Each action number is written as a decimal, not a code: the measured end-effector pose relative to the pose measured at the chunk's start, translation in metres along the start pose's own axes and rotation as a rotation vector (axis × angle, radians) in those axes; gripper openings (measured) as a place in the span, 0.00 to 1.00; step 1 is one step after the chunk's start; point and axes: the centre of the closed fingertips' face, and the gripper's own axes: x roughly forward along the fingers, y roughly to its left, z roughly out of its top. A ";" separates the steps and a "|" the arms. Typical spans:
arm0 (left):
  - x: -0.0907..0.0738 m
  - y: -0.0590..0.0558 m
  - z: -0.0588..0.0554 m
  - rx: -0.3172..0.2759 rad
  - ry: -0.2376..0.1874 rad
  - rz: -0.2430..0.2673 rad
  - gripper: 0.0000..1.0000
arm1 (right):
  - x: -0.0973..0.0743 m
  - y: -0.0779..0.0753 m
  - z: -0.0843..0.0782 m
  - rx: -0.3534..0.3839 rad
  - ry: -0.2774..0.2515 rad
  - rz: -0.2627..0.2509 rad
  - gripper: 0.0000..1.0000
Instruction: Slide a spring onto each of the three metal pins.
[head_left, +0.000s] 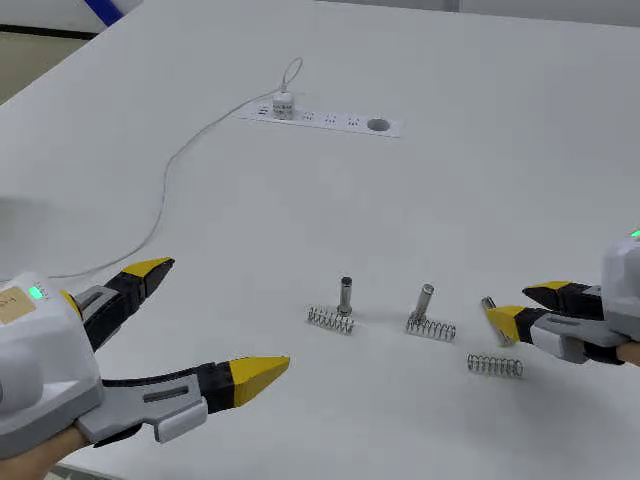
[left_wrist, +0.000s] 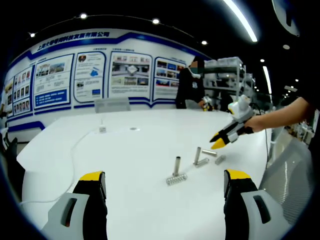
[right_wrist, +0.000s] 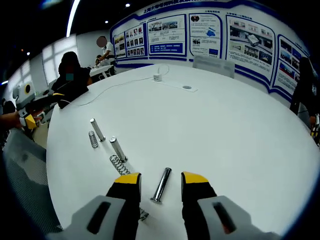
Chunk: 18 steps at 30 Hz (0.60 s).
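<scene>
Two metal pins (head_left: 346, 295) (head_left: 424, 300) stand upright on the white table (head_left: 480, 180). A spring (head_left: 330, 320) lies at the foot of the first and another spring (head_left: 432, 328) at the foot of the second. A third pin (right_wrist: 161, 184) lies flat between the jaws of my right gripper (right_wrist: 161, 179), which is open and not touching it. In the head view that pin (head_left: 492, 318) lies by the right gripper (head_left: 518, 306), with a third spring (head_left: 495, 365) just in front. My left gripper (head_left: 205, 320) hovers wide open at the lower left, holding nothing.
A white power strip (head_left: 320, 118) with a plugged-in charger (head_left: 283, 105) lies at the back of the table. Its cable (head_left: 165, 190) runs toward the left edge. People stand by wall posters (left_wrist: 130, 70) in the background.
</scene>
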 end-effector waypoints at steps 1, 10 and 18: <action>0.000 -0.001 0.000 0.003 0.000 -0.003 1.00 | 0.003 -0.001 -0.001 0.000 0.009 -0.002 0.32; 0.001 -0.001 -0.003 0.013 0.019 -0.007 1.00 | 0.016 -0.001 -0.005 0.012 0.050 0.001 0.30; 0.002 -0.001 -0.006 0.018 0.033 -0.010 1.00 | 0.024 -0.004 -0.012 0.014 0.093 -0.005 0.24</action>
